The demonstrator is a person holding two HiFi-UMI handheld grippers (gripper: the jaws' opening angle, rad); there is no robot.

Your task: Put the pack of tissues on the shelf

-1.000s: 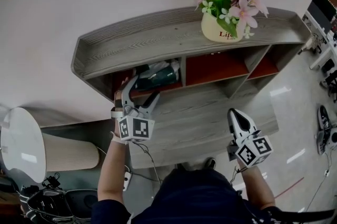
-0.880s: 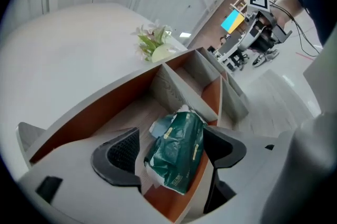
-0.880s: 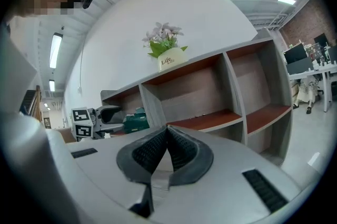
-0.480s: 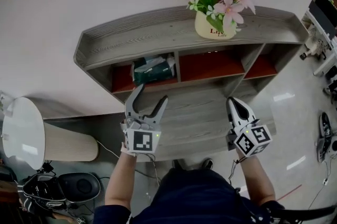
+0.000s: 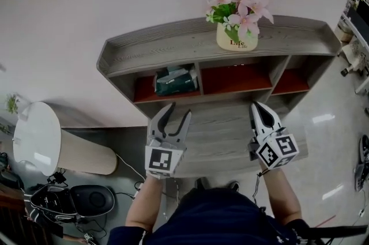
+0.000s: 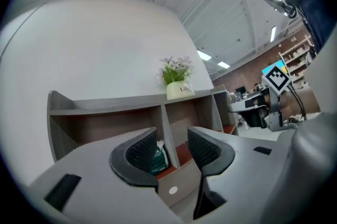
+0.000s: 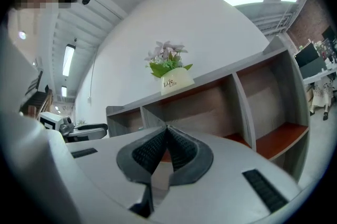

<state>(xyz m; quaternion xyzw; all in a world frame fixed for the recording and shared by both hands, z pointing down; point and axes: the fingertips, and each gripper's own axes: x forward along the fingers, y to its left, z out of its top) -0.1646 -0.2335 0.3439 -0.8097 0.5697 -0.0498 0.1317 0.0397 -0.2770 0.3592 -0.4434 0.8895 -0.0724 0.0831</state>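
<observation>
My left claw (image 5: 176, 113) is empty; its jaws have just been closing, with a gap between them. My right claw (image 5: 258, 106) is pressed together. The tissue pack (image 5: 176, 81) lies in the left compartment of the shelf (image 5: 173, 45).

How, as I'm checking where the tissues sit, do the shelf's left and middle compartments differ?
The left compartment holds the green pack of tissues; the middle compartment shows nothing inside. The flower pot stands on top, above the middle compartment, not above the left compartment. Both have red floors and grey wooden walls.
</observation>
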